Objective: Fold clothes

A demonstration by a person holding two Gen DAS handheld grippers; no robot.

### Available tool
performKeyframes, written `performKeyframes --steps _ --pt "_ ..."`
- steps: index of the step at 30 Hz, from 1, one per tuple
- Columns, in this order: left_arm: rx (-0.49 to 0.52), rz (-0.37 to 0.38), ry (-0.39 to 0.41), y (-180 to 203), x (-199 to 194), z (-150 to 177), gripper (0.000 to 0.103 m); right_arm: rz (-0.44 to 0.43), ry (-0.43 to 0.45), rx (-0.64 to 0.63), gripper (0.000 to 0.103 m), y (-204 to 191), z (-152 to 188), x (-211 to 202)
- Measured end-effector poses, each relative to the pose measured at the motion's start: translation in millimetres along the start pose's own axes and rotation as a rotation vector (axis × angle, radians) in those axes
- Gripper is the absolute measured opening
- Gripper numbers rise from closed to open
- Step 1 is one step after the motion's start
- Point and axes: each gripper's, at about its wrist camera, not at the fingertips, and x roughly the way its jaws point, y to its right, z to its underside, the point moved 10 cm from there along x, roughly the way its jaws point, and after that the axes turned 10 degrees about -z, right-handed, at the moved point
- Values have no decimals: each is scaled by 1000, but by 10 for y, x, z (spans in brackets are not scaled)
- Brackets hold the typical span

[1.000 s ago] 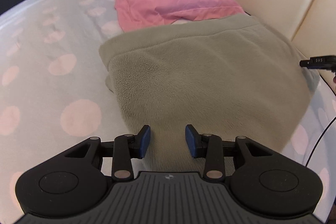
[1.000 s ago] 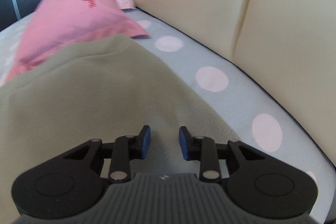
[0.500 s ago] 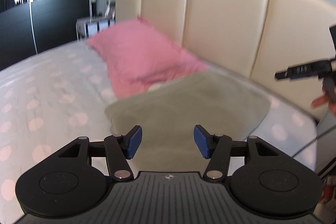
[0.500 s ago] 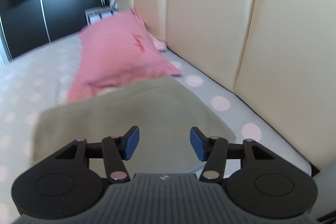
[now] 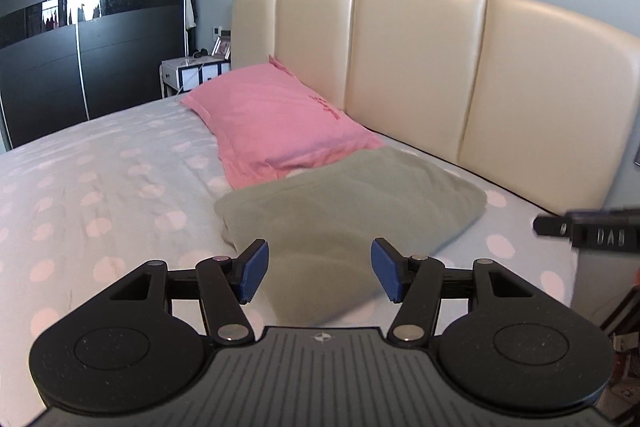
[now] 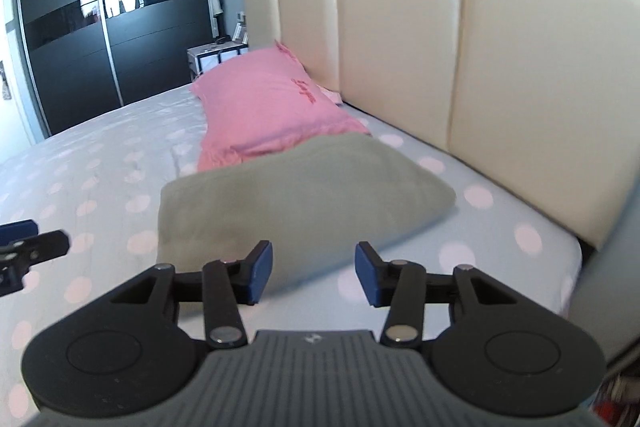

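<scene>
two tools in view, both raised clear of the bed (image 5: pixel 100 195) and aimed toward the headboard (image 5: pixel 420 67). left tool (image 5: pixel 320 271) with pads spread wide, nothing between them. right tool (image 6: pixel 314 273) likewise parted and carrying nothing. green fleece garment (image 5: pixel 348 203) lying on the spotted sheet as a compact, thick rectangle, far edge touching or slightly overlapping the pink pillow (image 5: pixel 276 119), right corner near the headboard side of the mattress. looks already folded into layers, though layer count hard to tell from this angle and with the blur.

fits either a finished fold with tools pulled back, or a pause between folds; no telling which.

risks from here:
- fleece thick and springy, so top layer could creep open or slump if left with uneven edges.
- any regrasp on only the upper layer could peel the stack apart instead of moving it whole.
- soft mattress gives under pressure, so pressing down to flatten could skew edges.
- pillow corner under or against far edge could tilt the bundle and make a later fold line crooked.
- near corner close to bed edge on the right side, so a careless drag could pull it off.
- two tools close together near the same corner could collide.
</scene>
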Motion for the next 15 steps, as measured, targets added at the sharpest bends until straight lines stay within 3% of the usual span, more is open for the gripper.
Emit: performKeyframes --steps 9,15 --pt "-18 14 -36 18 -379 389 59 -9 -26 127 60 -171 749 -410" --pt "-24 14 -65 12 -477 547 59 -17 -8 155 65 -227 740 -553"
